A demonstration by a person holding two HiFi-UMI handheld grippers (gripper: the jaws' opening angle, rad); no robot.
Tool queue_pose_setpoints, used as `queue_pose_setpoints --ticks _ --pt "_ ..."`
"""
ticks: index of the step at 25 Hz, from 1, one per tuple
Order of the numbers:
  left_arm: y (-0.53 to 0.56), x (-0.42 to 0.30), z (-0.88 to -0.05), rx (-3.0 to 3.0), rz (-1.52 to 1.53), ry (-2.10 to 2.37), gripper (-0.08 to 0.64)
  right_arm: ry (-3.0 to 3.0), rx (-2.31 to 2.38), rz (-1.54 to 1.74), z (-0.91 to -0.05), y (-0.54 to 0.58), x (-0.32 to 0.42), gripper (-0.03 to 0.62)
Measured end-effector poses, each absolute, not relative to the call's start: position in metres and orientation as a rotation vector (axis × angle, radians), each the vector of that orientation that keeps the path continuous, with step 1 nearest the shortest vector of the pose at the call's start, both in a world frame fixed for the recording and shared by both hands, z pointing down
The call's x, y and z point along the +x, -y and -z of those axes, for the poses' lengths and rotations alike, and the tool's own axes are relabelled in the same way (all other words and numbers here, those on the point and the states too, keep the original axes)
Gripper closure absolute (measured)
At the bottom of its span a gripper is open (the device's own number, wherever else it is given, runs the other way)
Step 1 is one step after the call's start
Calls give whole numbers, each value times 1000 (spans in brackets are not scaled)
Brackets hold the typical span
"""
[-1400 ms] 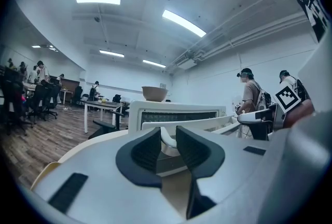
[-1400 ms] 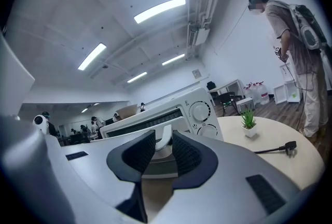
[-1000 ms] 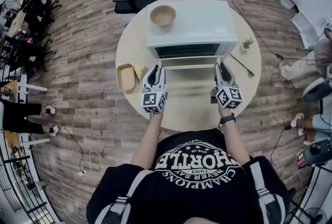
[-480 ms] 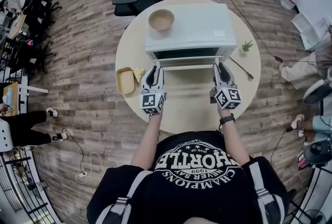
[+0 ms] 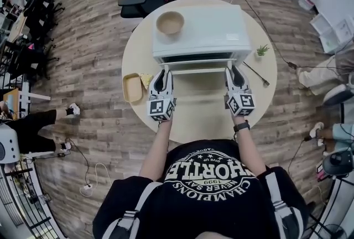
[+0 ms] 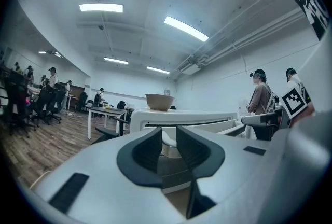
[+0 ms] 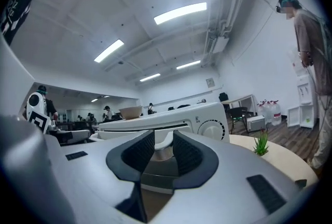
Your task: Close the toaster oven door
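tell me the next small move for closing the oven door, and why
Probably swing both grippers together up and toward the toaster oven. The left gripper and right gripper each have their fingers closed on one end of the door handle. A dark gap shows at the oven front, so the door looks not yet shut.

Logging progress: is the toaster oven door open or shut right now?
Ajar, nearly shut: a dark gap shows between the door handle and the toaster oven front.
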State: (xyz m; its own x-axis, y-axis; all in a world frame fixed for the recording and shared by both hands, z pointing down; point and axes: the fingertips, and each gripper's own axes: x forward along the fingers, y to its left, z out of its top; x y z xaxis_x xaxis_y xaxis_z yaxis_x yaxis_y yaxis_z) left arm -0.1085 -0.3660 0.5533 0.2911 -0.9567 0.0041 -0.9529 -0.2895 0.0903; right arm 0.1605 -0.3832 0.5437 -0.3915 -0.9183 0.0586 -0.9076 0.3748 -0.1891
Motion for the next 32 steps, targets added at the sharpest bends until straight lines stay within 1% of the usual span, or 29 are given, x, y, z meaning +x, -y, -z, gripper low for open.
queue_pose_setpoints --ticks 13,19,32 --pt "375 -109 -549 2472 111 1836 457 -2573 -1677 249 -540 392 160 476" --pt "382 -108 -546 2501 48 1857 460 -2574 -1667 249 -538 399 159 476" --pt "393 -109 -543 2499 60 1876 463 -2558 -1636 269 -535 411 158 472"
